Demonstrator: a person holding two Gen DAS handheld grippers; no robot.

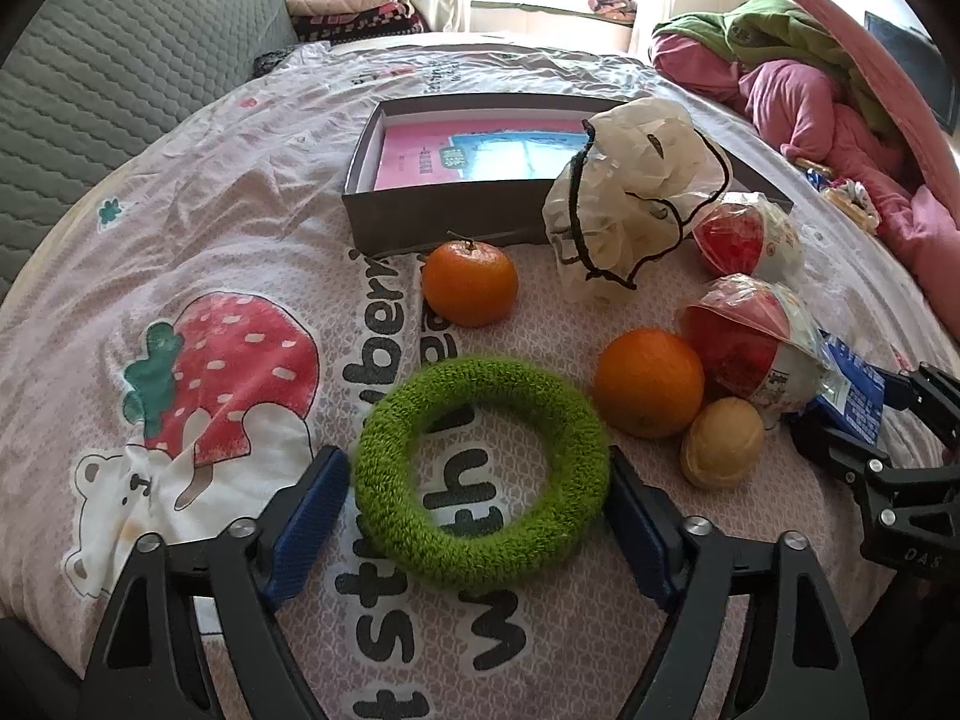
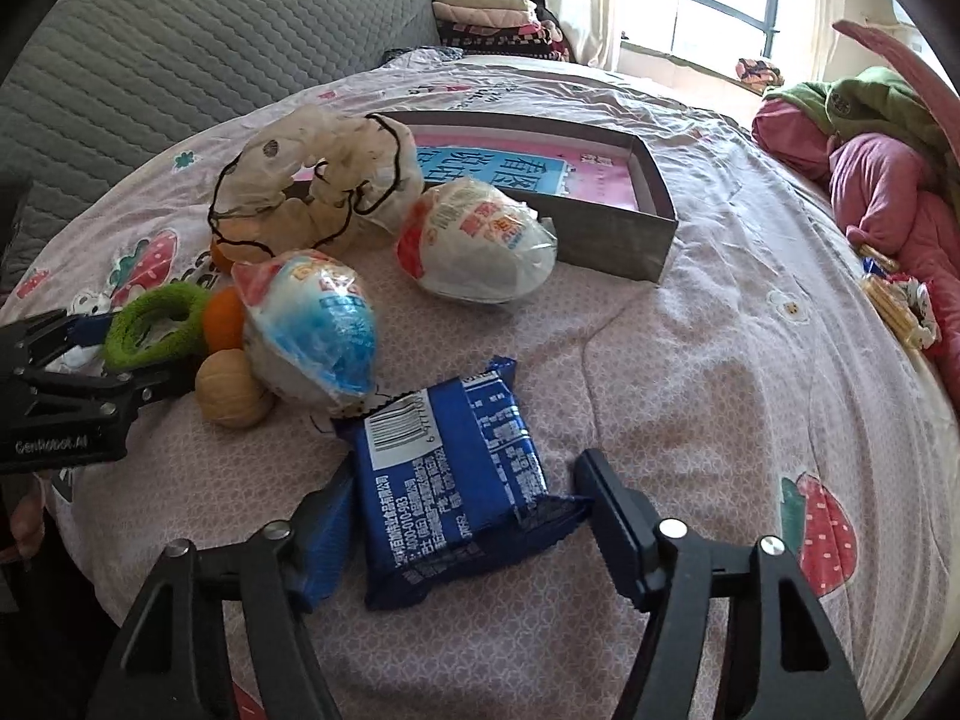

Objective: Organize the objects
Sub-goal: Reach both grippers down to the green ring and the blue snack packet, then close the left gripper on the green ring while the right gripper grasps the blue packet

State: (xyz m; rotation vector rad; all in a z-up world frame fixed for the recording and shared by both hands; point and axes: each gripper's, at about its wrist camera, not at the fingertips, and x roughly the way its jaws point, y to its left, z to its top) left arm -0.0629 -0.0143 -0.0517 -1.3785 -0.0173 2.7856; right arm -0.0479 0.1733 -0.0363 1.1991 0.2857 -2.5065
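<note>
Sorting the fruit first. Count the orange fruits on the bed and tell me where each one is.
2. One orange sits just in front of the grey box. The other orange lies nearer, between the green ring and a wrapped egg. More could hide behind the bags.

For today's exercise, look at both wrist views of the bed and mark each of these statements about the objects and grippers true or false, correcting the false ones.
1. The green ring lies between the left gripper's fingers. True.
2. The blue packet is inside the box. False: it lies on the bedsheet, between the right gripper's fingers.
3. Two oranges sit on the bed. True: one by the box, one beside the walnut.
4. The box is empty. False: a pink and blue book lies in it.
</note>
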